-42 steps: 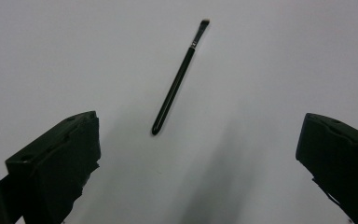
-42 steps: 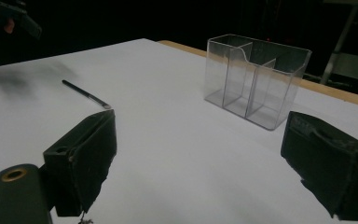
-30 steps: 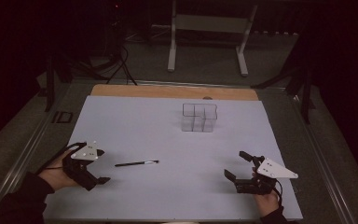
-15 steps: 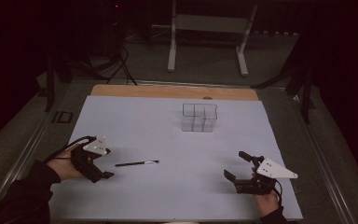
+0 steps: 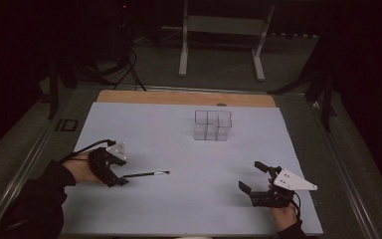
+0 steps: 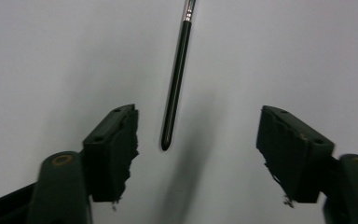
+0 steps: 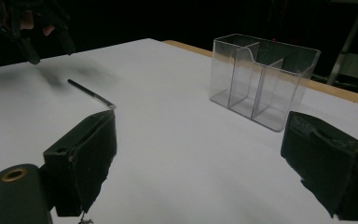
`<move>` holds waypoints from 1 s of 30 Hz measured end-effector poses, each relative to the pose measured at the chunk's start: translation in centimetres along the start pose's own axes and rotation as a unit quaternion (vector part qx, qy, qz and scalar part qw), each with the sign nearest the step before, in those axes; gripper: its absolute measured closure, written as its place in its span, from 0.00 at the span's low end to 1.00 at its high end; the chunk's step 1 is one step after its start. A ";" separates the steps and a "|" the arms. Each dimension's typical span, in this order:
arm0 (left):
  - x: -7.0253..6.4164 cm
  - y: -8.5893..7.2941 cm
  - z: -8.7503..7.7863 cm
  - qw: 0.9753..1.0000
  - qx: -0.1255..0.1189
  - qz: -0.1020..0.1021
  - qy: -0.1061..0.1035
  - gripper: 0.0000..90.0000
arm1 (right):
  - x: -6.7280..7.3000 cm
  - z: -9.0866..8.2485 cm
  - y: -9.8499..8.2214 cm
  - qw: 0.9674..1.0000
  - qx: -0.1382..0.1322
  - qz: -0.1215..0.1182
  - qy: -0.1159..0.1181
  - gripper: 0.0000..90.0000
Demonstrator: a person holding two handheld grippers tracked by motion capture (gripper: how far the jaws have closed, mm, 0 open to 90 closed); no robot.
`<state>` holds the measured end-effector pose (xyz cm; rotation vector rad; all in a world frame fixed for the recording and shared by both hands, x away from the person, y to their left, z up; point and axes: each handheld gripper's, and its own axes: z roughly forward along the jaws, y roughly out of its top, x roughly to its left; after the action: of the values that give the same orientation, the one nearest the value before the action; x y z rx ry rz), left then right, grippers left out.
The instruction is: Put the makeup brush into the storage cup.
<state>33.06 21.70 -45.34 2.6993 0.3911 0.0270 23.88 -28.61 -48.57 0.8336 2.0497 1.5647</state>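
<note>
The left gripper, jaws apart and just closing, straddles the pen's near tip without touching. The right gripper rests agape, well apart.

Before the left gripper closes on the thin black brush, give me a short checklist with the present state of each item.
1. Brush lies flat on the white sheet, free of other things: ok.
2. Brush handle end sits between the jaws of the left gripper: ok, though nearer one jaw.
3. Jaws have just been closing, pads not yet touching the brush: ok.
4. Right gripper open, well away from the brush: ok.
5. Clear organizer upright, compartments empty: ok.
6. Jaws low enough to catch the handle: cannot tell.
</note>
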 end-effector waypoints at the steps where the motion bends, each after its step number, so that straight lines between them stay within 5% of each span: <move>1: 0.1 0.2 0.0 1.000 0.001 0.004 0.001 0.36 | 0.0 0.0 0.0 1.000 0.000 0.000 0.000 0.12; 14: 0.6 1.8 1.8 0.999 0.043 0.025 0.009 0.54 | 0.0 0.0 0.0 1.000 0.000 -0.001 0.000 0.12; 30: 0.6 2.6 4.3 0.993 0.099 0.063 0.017 0.71 | -0.1 -0.1 0.0 1.000 -0.001 0.001 0.002 0.12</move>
<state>34.63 17.87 -48.26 2.9203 0.2445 0.0735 23.87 -28.72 -48.59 0.8331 2.0504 1.5696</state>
